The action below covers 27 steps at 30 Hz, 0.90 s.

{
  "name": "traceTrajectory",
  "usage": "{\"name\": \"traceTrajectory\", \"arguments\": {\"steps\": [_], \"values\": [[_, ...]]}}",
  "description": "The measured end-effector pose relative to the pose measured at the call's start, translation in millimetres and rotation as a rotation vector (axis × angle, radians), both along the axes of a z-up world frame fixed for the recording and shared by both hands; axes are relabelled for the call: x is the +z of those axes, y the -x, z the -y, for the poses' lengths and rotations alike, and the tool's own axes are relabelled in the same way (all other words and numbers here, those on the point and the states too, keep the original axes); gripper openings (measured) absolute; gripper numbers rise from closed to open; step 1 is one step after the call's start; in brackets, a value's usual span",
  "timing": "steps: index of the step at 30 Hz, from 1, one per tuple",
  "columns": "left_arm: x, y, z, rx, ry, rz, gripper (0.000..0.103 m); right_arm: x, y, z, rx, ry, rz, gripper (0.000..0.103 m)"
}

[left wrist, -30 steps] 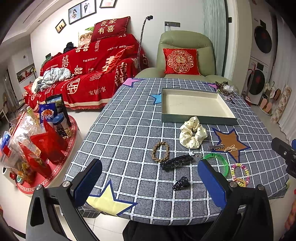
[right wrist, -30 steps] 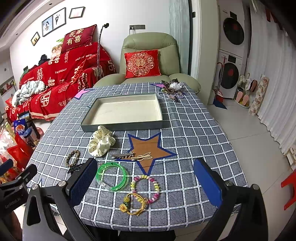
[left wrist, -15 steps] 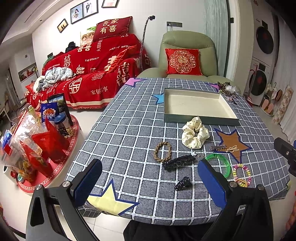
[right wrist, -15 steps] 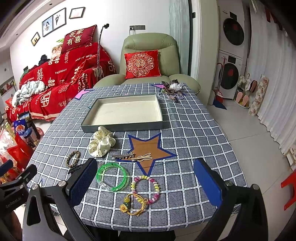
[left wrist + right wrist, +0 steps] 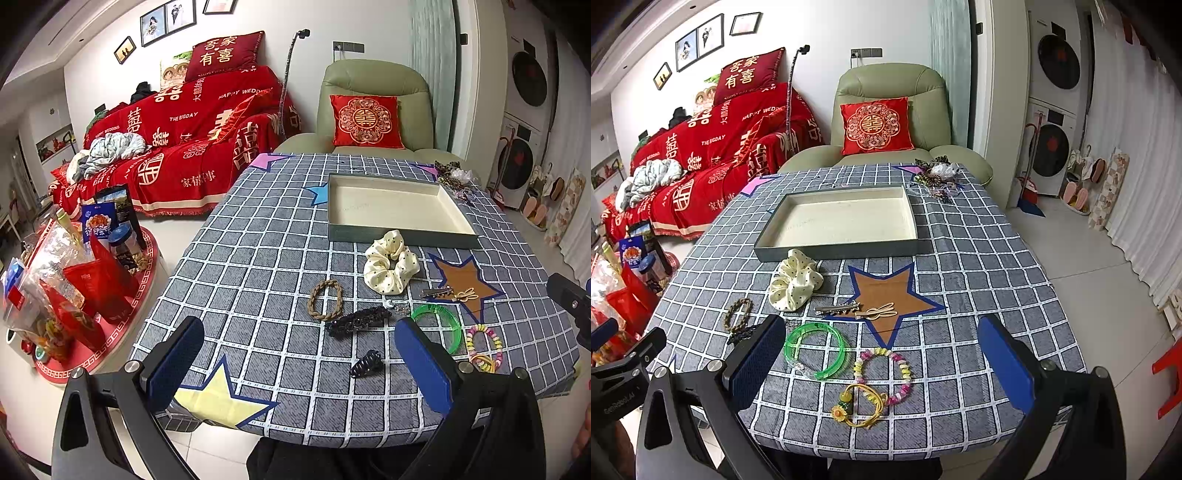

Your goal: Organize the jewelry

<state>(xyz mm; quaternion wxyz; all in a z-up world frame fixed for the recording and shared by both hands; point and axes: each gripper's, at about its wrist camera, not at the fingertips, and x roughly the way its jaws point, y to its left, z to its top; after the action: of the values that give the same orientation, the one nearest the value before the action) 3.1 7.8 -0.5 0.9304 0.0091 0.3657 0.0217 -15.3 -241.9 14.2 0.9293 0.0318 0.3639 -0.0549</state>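
Note:
An empty cream tray [image 5: 458, 221] [image 5: 768, 230] sits mid-table. In front of it lie a cream scrunchie [image 5: 390, 263] [image 5: 793, 283], a braided brown ring [image 5: 325, 300] [image 5: 738, 314], a black barrette [image 5: 357, 320], a small black claw clip [image 5: 365, 363], metal hair clips [image 5: 857, 309], a green bangle [image 5: 816, 350] [image 5: 439, 325], a pastel bead bracelet [image 5: 882, 373] and a yellow flower tie [image 5: 858, 406]. My left gripper [image 5: 299, 363] is open and empty above the near table edge. My right gripper [image 5: 881, 363] is open and empty above the bracelets.
A heap of more jewelry [image 5: 936, 179] lies at the table's far right corner. A green armchair [image 5: 890, 122] stands behind the table, a red sofa [image 5: 184, 147] to the left. A red stand with snacks [image 5: 74, 288] is by the left edge.
Both grippers stay open. The left view has shifted slightly, with the table a touch lower and nearer. Nothing on the table has moved.

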Motion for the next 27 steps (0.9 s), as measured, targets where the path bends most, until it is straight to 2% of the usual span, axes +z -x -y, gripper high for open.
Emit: {"name": "traceTrajectory", "arguments": {"steps": [27], "values": [[-3.6,0.9,-1.4,0.0,0.003,-0.008,0.103,-1.7,-0.1,-0.9,-0.002,0.001,-0.002,0.103]]}}
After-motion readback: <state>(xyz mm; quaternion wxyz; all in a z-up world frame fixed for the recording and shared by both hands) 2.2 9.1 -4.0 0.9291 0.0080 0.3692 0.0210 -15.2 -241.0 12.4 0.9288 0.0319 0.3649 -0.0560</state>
